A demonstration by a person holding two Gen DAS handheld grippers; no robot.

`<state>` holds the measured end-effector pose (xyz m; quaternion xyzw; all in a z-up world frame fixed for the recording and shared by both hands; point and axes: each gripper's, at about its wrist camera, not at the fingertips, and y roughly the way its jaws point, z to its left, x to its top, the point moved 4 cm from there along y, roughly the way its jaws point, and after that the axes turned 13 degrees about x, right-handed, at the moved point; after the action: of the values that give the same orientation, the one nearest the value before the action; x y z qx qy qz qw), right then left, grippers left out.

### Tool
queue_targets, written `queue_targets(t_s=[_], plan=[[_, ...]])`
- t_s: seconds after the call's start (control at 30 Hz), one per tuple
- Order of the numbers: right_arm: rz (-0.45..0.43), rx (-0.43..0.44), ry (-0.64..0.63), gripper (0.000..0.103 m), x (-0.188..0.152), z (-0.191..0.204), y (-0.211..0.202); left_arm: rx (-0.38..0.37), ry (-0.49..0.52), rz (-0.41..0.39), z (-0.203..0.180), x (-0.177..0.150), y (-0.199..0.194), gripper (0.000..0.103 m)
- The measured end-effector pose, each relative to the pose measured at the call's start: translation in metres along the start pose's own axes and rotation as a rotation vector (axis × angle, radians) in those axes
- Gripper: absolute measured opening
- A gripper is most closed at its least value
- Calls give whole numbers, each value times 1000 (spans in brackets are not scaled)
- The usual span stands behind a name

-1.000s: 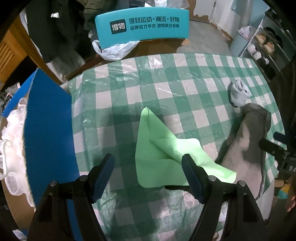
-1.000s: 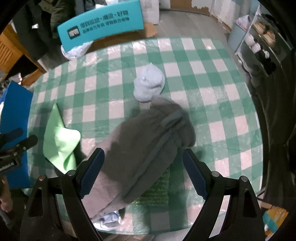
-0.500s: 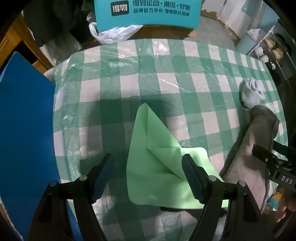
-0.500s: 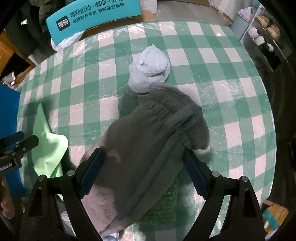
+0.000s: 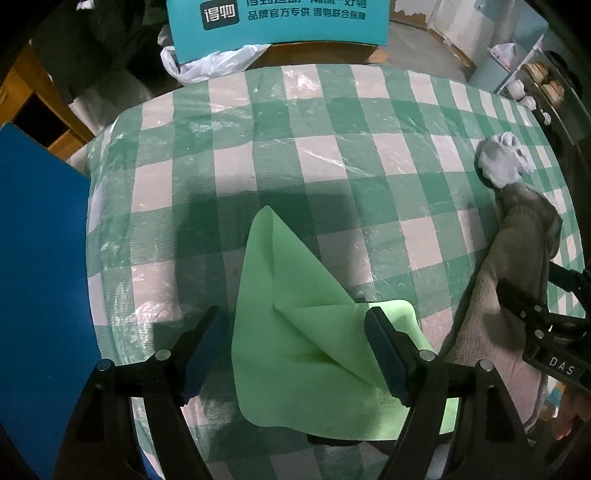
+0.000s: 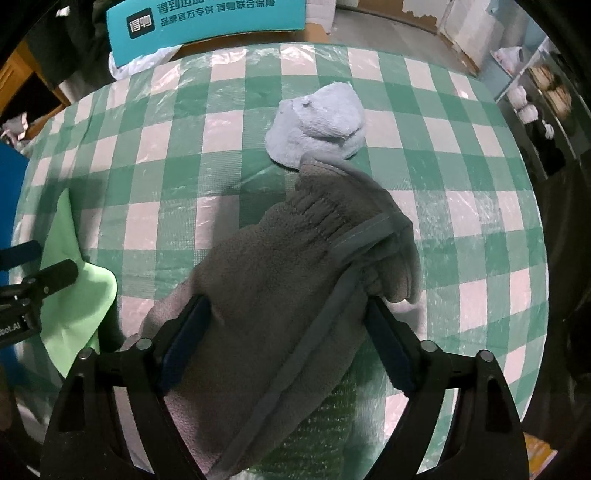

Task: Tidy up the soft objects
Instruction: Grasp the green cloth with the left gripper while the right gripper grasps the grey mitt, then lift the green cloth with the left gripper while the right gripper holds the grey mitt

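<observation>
A folded light green cloth (image 5: 295, 332) lies on the green-and-white checked table (image 5: 332, 155). My left gripper (image 5: 295, 350) is open, its fingers on either side of the cloth. A grey fleece garment (image 6: 288, 280) lies at the near right, with a rolled pale grey sock (image 6: 321, 125) touching its far end. My right gripper (image 6: 288, 339) is open and straddles the garment. The garment (image 5: 517, 280) and sock (image 5: 504, 160) also show in the left wrist view, the green cloth (image 6: 74, 295) in the right wrist view.
A blue board (image 5: 40, 277) stands along the table's left edge. A teal box with white print (image 5: 277, 26) and a white plastic bag (image 5: 207, 66) sit beyond the far edge. A green knitted item (image 6: 314, 435) lies under the garment. Shelves (image 6: 535, 85) stand at the far right.
Both grippers have moved forward and lower over the table. The left now straddles the green cloth and the right straddles the grey garment. Both stay open.
</observation>
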<state>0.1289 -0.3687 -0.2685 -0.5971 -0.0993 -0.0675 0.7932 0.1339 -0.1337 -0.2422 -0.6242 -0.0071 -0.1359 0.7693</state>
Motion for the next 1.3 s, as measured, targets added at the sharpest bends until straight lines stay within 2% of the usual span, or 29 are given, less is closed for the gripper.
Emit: queue_targets(t_s=[0.07,0.1,0.17,0.2,0.23,0.27,0.33,0.53,0.8,1.07,1.1,1.17,1.23,1.3], plan=[[-5,-8,-22,71,1,4,0,26,22,-19,-2,-4,-5,64],[-8,-10,-30,68,1,5,0,37,31,-27,-3,-4,-6,54],[-16,-8,-50,52,1,9,-2,30,43,-35,-5,-6,-8,37],[-20,-6,-60,47,2,12,-2,20,46,-38,-6,-6,-9,24],[-25,-8,-74,36,5,17,-2,15,50,-37,-7,-7,-9,15],[-30,-8,-86,24,5,20,-3,7,54,-40,-7,-7,-11,11],[-55,-14,-112,16,5,28,-12,-5,61,-57,-7,-7,-14,6],[-86,39,-120,14,6,35,-29,-87,25,-112,2,-7,-40,4],[-157,49,-164,13,5,47,-66,-129,-1,-162,14,0,-60,4],[-227,53,-151,13,13,42,-92,-190,-44,-101,24,-3,-53,5],[-233,57,-144,13,14,41,-94,-193,-43,-91,24,-5,-53,7],[-241,69,-122,13,16,38,-96,-199,-40,-79,21,-8,-52,18],[-247,73,-104,13,18,34,-96,-185,-34,-78,18,-9,-52,38],[-243,82,-87,13,19,31,-94,-174,-35,-86,18,-10,-53,50]])
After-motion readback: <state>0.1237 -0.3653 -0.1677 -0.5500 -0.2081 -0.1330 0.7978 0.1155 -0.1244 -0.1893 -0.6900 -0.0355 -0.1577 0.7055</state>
